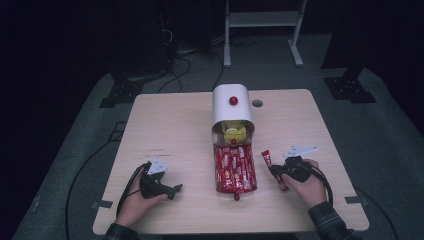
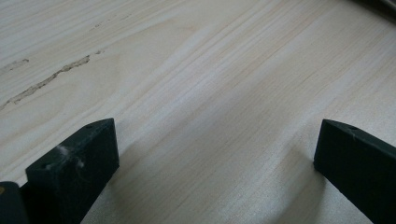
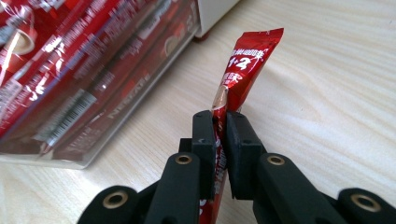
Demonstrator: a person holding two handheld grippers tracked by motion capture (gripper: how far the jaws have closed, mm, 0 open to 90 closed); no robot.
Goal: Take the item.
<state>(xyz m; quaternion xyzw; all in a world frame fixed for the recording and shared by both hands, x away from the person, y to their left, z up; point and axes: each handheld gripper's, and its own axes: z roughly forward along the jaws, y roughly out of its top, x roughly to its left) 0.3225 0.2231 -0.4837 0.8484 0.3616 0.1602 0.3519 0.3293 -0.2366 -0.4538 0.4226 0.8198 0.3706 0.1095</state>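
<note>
My right tongs (image 3: 219,128) pinch a red sachet (image 3: 245,65) clear of the tray (image 1: 235,172) at nine o'clock; left tongs (image 2: 210,154) rest gaping, empty, on the bench (image 2: 196,70).

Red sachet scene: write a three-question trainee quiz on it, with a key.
1. True or false: the right gripper is shut on the red sachet.
2. How do the left gripper jaws stand? A) wide apart over bare table B) shut on a sachet C) gripping the tray
3. Fill in: in the high view, the clear tray of red sachets sticks out of the white ____.

Key: 1 true; 2 A; 3 container.
</note>
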